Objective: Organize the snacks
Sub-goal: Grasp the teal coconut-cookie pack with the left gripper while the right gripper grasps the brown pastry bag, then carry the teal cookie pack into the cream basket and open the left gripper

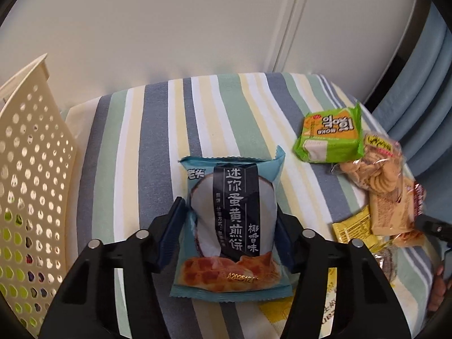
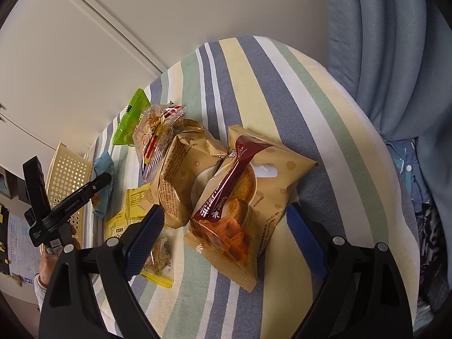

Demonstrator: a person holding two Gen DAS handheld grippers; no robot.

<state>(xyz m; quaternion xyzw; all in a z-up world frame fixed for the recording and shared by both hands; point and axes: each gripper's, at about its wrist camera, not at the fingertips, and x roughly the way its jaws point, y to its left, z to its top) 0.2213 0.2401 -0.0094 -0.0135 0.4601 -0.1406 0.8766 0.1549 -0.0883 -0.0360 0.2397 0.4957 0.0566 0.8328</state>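
1. The left gripper is closed on the blue egg-roll snack packet; the two blue pads are pressed against its sides at about mid-height, so the packet is held upright and its printed front is turned to the left wrist camera.
2. Whether the packet is lifted clear of the striped cloth or rests on it with its lower seam cannot be told from this view.
3. The cream perforated basket is seen at the left edge, near the held packet – it is judged to be the place where the snacks are collected, because coloured wrappers are visible through its holes.
4. The right gripper is open, with its fingers spread on either side of the beige rusk packet with a dark red band. The pads are not seen to touch the wrapper, so nothing is gripped yet.
5. This beige packet lies on the cloth and leans against a second beige packet; behind them a clear bag of biscuits and a green wafer packet are laid, and yellow packets are spread to the left.
6. The remaining snacks are kept in one heap on the right side, well apart from the basket – probably so that each one can be taken in turn.
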